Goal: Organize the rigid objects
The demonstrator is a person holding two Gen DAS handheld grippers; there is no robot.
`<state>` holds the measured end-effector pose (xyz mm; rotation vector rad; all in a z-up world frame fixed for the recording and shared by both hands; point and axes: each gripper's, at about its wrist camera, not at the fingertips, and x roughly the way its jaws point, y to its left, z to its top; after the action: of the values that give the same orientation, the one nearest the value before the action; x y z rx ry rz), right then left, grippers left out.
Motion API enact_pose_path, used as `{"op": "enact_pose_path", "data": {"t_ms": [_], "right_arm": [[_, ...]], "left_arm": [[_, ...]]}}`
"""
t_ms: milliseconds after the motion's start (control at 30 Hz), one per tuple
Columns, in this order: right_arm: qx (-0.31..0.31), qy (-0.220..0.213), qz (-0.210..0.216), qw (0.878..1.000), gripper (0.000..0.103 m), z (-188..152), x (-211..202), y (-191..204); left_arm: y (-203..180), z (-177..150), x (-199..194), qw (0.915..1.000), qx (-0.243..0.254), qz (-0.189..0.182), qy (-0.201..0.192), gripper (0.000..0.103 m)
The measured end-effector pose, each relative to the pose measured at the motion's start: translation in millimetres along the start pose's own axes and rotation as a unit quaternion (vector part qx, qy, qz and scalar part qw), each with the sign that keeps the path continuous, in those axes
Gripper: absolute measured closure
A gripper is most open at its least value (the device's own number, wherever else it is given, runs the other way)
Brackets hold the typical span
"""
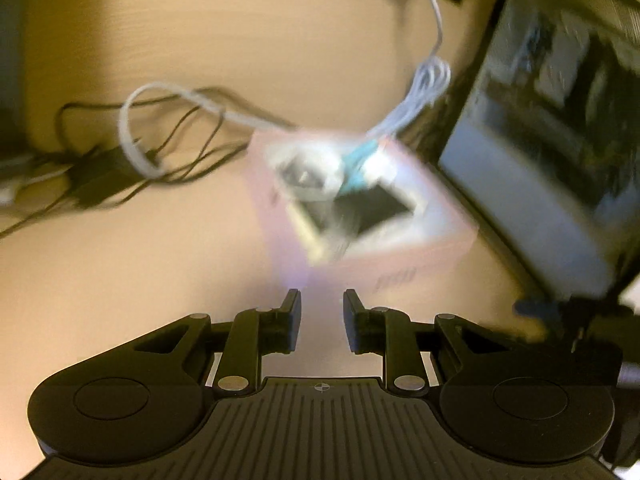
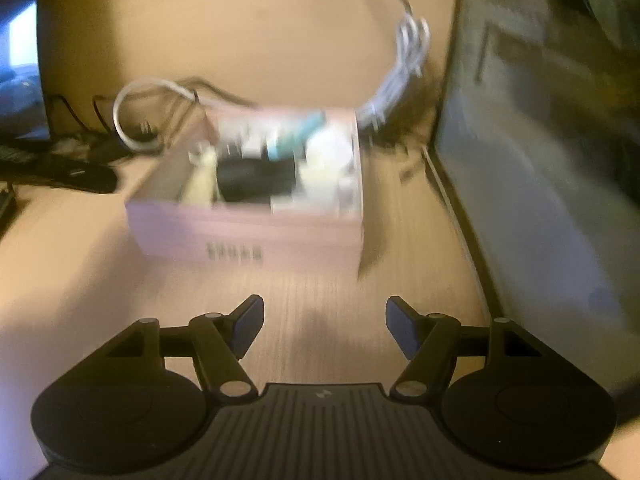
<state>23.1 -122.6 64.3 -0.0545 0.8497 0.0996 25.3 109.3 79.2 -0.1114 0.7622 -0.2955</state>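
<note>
Both wrist views angled down, sharing pink box [image 1: 400, 248] [image 2: 248, 236].

One pink box [image 2: 248, 236] sits mid-frame in the right wrist view — the blurred things inside it cannot be counted, though one teal item [image 2: 298, 136] and one black item [image 2: 256, 178] stand out. One white cable [image 1: 430, 80] loops at upper right; one monitor [image 1: 560, 140] at right — several thin black cords [image 1: 192, 160] at left.

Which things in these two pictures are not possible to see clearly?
- Contents of the pink rectangular box: blurred by motion in both wrist views; only black, white and teal shapes show.
- Dark print on the box front: right wrist view, smeared, unreadable.
- Dark framed screen: left wrist view, blurred and cut off by the edge.
</note>
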Motion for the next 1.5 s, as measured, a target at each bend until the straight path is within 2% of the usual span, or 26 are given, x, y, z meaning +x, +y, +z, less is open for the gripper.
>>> {"op": "enact_pose_path", "data": {"t_ms": [100,200,300,367,500,567,633,767,867,1133,1500], "right_arm": [[0.015,0.018,-0.014,1.000,0.035,-18.3,4.8,5.2],[0.034,0.034,-0.014,0.999,0.035,-31.4,10.2,8.0],[0.020,0.027,-0.006,0.999,0.032,-35.2,13.6,14.4],[0.007,0.018,-0.007,1.000,0.028,-34.1,17.0,18.9],[-0.005,0.001,-0.021,1.000,0.006,-34.7,27.0,18.3],[0.001,-0.004,-0.020,1.000,0.000,-35.5,28.9,13.2],[0.006,-0.015,0.000,1.000,0.000,-37.3,30.8,6.3],[0.006,-0.032,0.009,0.999,0.000,-36.5,33.9,2.1],[0.007,-0.037,0.009,0.999,0.000,-33.3,37.7,2.5],[0.012,-0.064,0.002,0.998,0.000,-36.2,41.3,6.8],[0.013,-0.064,0.004,0.998,0.000,-36.6,41.8,6.5]], "left_arm": [[-0.5,-33.9,-1.4,0.9990,0.007,0.039,0.023,0.078],[-2.2,-53.8,10.4,0.9973,-0.008,0.052,0.051,0.078],[-10.7,-65.7,19.9,0.9950,-0.015,0.085,0.051,0.077],[-17.0,-70.9,23.5,0.9950,-0.023,0.094,0.026,0.075],[-36.1,-74.7,35.9,0.9961,0.001,0.089,-0.005,0.066],[-43.2,-76.7,42.2,0.9962,-0.004,0.082,-0.028,0.065],[-50.0,-79.1,49.0,0.9948,-0.003,0.089,-0.049,0.065],[-63.8,-78.3,61.1,0.9875,-0.006,0.137,-0.078,0.065],[-71.5,-76.9,63.5,0.9843,-0.002,0.158,-0.079,0.065],[-72.5,-75.4,65.3,0.9832,-0.014,0.163,-0.080,0.065],[-74.0,-72.9,68.1,0.9828,-0.010,0.167,-0.079,0.065]]}}
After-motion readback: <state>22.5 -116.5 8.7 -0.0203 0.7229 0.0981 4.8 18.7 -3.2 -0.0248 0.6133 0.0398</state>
